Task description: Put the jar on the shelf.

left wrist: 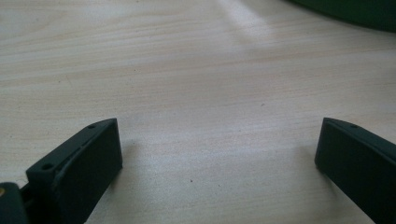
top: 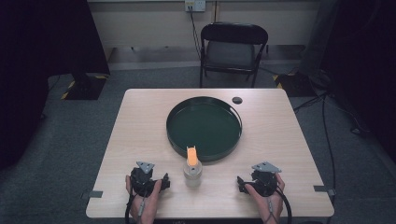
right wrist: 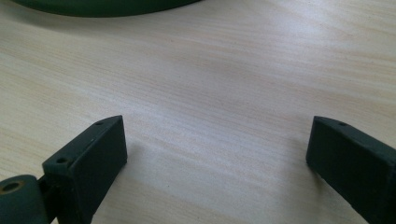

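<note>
A small clear bottle (top: 192,173) with an orange cap stands upright near the table's front edge, just in front of a round dark green tray (top: 173,137). My left gripper (top: 144,179) rests on the table to the bottle's left, held by a hand. In the left gripper view its jaws stand wide apart over bare wood, the left gripper (left wrist: 218,151) open and empty. My right gripper (top: 261,179) rests to the bottle's right. The right gripper (right wrist: 217,149) is open too, with only tabletop between its fingers. A sliver of the tray (right wrist: 107,7) shows at the top.
A small black disc (top: 237,100) lies on the table (top: 140,121) at the back right, beside the tray. A black folding chair (top: 233,49) stands behind the table. Cables run across the floor at the right.
</note>
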Action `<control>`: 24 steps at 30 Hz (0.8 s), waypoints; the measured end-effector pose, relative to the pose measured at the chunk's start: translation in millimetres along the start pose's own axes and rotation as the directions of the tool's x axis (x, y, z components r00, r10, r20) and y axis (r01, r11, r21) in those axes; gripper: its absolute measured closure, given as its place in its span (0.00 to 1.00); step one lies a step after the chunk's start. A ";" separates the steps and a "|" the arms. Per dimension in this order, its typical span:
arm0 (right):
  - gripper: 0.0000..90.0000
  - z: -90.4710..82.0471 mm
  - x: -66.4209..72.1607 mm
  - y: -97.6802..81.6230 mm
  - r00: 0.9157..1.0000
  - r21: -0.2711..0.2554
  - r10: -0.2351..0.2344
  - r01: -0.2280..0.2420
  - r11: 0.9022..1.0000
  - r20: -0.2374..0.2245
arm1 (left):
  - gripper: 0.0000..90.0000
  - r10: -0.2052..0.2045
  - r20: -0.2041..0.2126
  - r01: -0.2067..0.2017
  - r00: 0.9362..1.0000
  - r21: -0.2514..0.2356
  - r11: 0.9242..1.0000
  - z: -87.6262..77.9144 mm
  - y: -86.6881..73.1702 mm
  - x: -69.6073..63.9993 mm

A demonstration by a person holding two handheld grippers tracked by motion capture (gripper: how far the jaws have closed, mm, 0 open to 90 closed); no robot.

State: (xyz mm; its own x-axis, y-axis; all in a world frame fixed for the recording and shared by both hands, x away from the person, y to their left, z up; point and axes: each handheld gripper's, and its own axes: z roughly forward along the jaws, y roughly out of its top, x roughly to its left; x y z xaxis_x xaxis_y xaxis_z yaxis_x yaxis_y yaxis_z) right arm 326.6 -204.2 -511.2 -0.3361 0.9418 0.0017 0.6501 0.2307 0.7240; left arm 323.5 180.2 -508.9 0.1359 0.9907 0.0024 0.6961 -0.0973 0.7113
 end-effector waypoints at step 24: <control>0.05 0.0 0.0 0.0 1.000 0.000 0.000 0.000 1.000 0.000 | 0.04 -0.032 -0.013 0.032 0.999 -0.028 0.999 -3.0 -1.2 1.7</control>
State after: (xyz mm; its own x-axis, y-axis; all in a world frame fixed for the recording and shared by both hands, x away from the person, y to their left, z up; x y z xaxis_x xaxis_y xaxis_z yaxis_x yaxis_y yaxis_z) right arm 326.6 -204.2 -511.2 -0.3357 0.9420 0.0018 0.6502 0.2304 0.7240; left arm 320.7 182.2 -507.6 0.1041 0.9945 -0.0110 0.6803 -0.0632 0.7302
